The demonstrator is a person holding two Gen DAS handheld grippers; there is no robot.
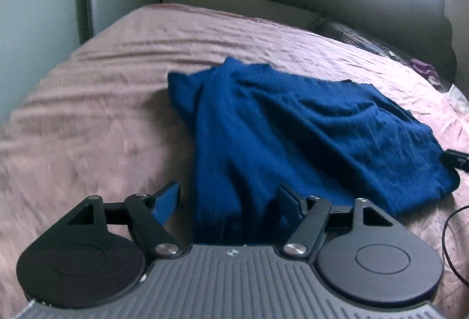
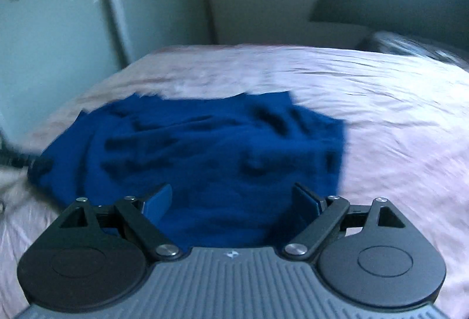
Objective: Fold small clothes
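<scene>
A dark blue knit garment (image 1: pixel 293 137) lies rumpled on a pink bedspread (image 1: pixel 88 113). My left gripper (image 1: pixel 227 203) is open, and the garment's near edge lies between its blue-padded fingers, running back under the gripper body. In the right wrist view the same garment (image 2: pixel 205 149) spreads across the bed (image 2: pixel 395 128). My right gripper (image 2: pixel 234 203) is open just above the garment's near edge, with cloth between and below its fingers. The right gripper's tip (image 1: pixel 458 160) shows at the garment's right edge in the left wrist view.
A dark headboard (image 1: pixel 395 5) and pillows (image 1: pixel 351 34) are at the far right. A mirrored wardrobe door (image 2: pixel 52 40) stands to the left of the bed. A thin black cable (image 1: pixel 451 231) lies on the bedspread at the right.
</scene>
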